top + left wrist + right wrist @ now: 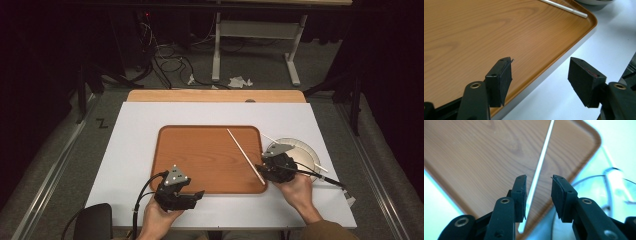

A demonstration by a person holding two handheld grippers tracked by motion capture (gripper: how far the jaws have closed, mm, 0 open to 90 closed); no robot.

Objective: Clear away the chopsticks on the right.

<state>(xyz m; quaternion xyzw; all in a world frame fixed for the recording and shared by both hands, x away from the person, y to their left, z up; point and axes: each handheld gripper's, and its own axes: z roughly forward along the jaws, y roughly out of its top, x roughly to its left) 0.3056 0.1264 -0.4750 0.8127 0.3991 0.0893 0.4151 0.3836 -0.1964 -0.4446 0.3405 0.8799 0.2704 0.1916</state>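
Since the right gripper (pixel 261 169) hangs with its jaws parted over the near end of a white chopstick (pixel 245 156), and neither pad presses on the stick, the step in hand looks like the setting down of that chopstick on the wooden tray (pixel 200 165). In the high view the chopstick lies slantwise at the right of the tray, running from upper centre toward the lower right, its near end at the tray's lower right corner. In the right gripper view the same chopstick (pixel 537 173) passes up between the two black pads, closer to the left one, with a gap on either side: released, not clamped.

A second white chopstick (pixel 315 165) rests across the shallow plate (pixel 307 150) at the right of the frame, just beside the tray and partly behind the right gripper.

Low in the left of the high view, the left gripper (pixel 192 196) waits at the tray's near edge. In its own view the jaws stand wide apart with nothing between them, the tray rim (pixel 564 58) running underneath.

As a judgement, the next move calls for lifting the right gripper clear without nudging the laid stick, then swinging toward the plate, lining the jaws across the second chopstick and closing on its thin shaft squarely so it cannot roll out.
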